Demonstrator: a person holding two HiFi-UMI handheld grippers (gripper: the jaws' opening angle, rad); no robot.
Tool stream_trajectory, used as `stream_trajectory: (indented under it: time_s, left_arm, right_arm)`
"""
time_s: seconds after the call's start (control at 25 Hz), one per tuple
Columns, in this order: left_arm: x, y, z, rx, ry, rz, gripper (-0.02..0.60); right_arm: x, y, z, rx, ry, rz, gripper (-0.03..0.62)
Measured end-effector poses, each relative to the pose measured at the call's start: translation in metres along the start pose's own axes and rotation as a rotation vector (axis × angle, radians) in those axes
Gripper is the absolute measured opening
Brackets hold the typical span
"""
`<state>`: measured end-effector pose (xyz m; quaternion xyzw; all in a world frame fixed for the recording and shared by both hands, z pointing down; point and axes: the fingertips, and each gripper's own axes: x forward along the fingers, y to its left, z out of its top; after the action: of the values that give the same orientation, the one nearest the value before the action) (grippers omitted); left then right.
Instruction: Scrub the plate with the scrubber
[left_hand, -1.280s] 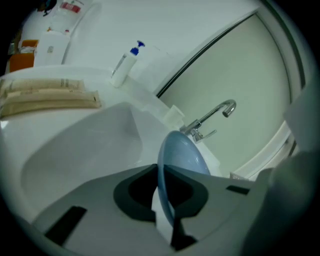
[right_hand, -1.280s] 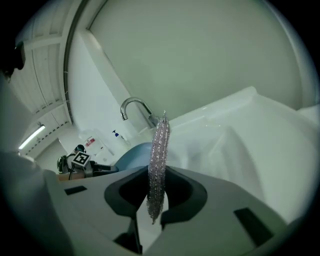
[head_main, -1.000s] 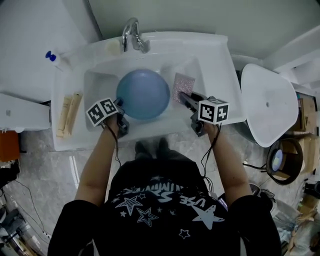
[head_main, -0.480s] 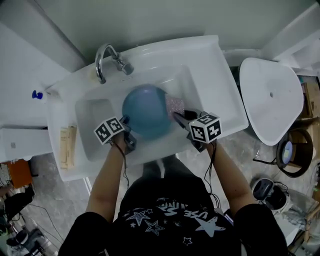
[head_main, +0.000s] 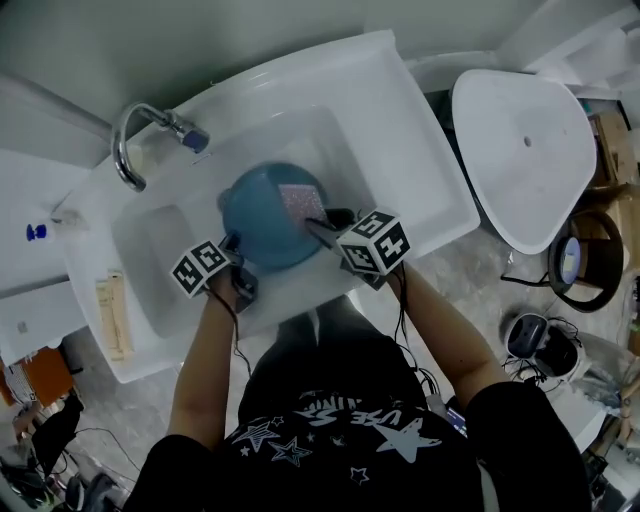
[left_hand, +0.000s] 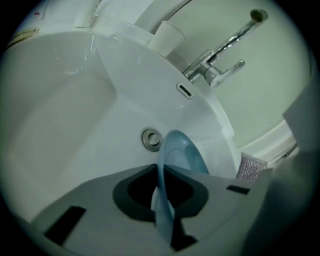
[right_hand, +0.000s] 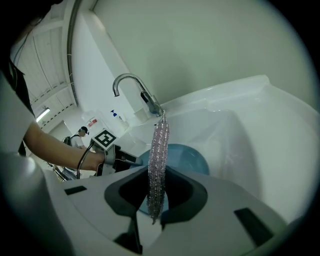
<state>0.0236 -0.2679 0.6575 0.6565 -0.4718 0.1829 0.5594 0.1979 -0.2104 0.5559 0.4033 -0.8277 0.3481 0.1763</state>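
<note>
The left gripper (left_hand: 161, 210) has its jaws closed narrow on the near rim of the round blue plate (head_main: 262, 225), which stands tilted inside the white ceramic sink basin (head_main: 400, 150), above the metal drain (left_hand: 151, 139). The right gripper (right_hand: 156, 200) clamps the thin, pinkish-silver glittery square scrubber (head_main: 300, 200) by one edge, so that most of the sheet projects beyond the jaws. In the head view the scrubber lies over the upper right part of the plate's hollow face. Contact looks likely, but no view confirms it. Judged status: both pick-ups are complete, the plate is positioned and steadied in the basin, and the scrubber is placed at the work surface, so the task stands in its scrubbing step. The remaining work appears to be passing the scrubber across the rest of the face and the rim. No foam, dirt or wetness can be made out on the plate, so the share of the surface already cleaned cannot be told. No water is seen running from the curved chrome faucet (head_main: 130, 150).
</note>
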Motion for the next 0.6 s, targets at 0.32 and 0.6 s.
stream_trajectory:
  time_s: [0.32,0.6]
  left_arm:
    - [0.02,0.001,-0.014,0.04,0.059,0.067,0.028]
    - [0.028,0.003,-0.019,0.07,0.1,0.092,0.028]
  right_arm:
    - [-0.009,-0.013,-0.004,-0.004,0.013,0.017,0.083]
    - [-0.014,-0.023,-0.007,-0.005,0.026,0.03,0.083]
